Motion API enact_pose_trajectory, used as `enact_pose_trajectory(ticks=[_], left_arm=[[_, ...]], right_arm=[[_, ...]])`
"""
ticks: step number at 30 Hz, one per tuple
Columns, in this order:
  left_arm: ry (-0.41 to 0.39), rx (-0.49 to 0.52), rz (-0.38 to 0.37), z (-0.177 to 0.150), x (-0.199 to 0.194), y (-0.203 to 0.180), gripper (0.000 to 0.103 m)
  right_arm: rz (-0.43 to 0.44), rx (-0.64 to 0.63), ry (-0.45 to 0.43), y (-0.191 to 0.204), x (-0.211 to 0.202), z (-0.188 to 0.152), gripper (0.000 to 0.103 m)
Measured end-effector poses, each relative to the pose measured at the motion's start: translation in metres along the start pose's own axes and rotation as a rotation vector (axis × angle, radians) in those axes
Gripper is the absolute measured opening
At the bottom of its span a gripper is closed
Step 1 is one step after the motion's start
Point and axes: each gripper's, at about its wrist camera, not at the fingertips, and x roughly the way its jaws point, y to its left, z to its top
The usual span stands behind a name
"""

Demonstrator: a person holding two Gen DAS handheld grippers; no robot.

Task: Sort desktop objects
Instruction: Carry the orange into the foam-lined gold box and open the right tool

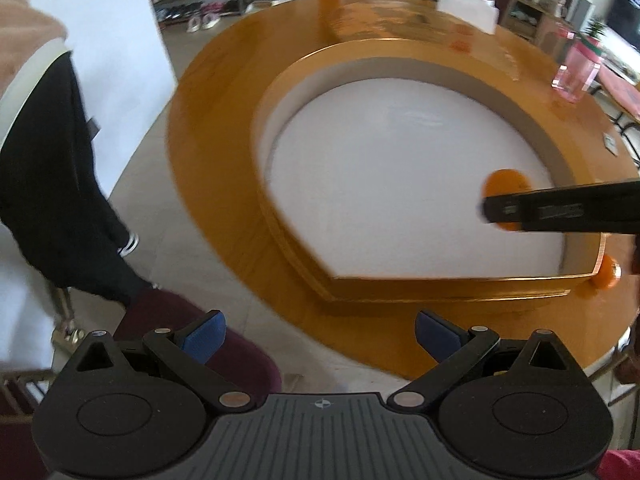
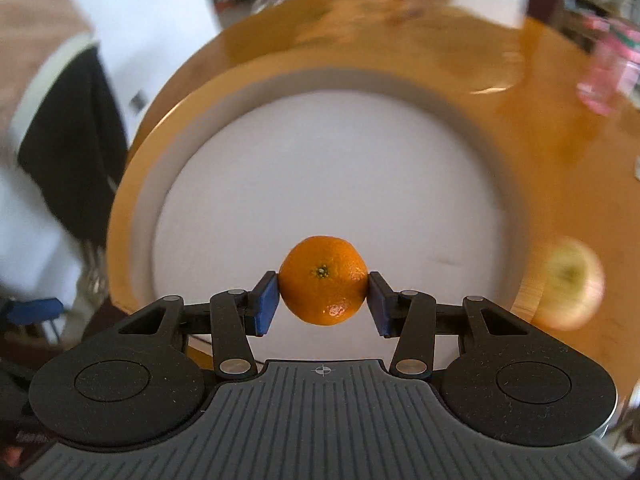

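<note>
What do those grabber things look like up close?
Each hand-held gripper is black plastic with a ribbed grey body bearing a small crosshair mark. The left hand-held gripper has two round black discs, jointed black link bars with silver pivot pins, and flat blue pads. The right hand-held gripper looks just the same, with blue pads. No cables show.

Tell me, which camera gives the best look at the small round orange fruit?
The right wrist view: the small round orange fruit sits sharp and central, pinched between the right tongs. The left wrist view shows it blurred and partly hidden behind a black finger of those tongs.
</note>
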Motion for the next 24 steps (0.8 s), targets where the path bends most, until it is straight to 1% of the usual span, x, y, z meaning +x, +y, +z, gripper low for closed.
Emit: enact_pose_trajectory(ticks=[3,5,9,11,14,17,18,20,24], left_arm=[[0.012,-0.039,0.028,-0.005,0.002,0.014,0.101],[0.019,-0.064,0.04,-0.006,0.003,0.022,0.101],[0.033,-0.098,0.054,-0.009,0.006,0.031,0.101],[0.036,-0.104,0.056,-0.009,0.008,0.032,0.101],[0.032,-0.099,0.057,-0.01,0.008,0.032,0.101],[0.027,-0.084,0.055,-0.01,0.008,0.028,0.101],[0.025,-0.077,0.054,-0.01,0.009,0.026,0.101],[0.02,-0.065,0.051,-0.008,0.009,0.022,0.101],[0.016,-0.036,0.044,-0.006,0.008,0.01,0.101]], right_arm=[[0.023,-0.062,0.038,0.029,0.031,0.009,0.049],[0.02,-0.092,0.053,0.042,0.048,0.014,0.049],[0.019,-0.111,0.06,0.053,0.068,0.023,0.049],[0.023,-0.123,0.048,0.058,0.073,0.026,0.049],[0.023,-0.155,0.055,0.06,0.083,0.03,0.049],[0.016,-0.18,0.042,0.067,0.08,0.028,0.05],[0.022,-0.174,0.051,0.066,0.079,0.029,0.051],[0.035,-0.162,0.068,0.064,0.076,0.03,0.056],[0.046,-0.137,0.049,0.053,0.062,0.027,0.06]])
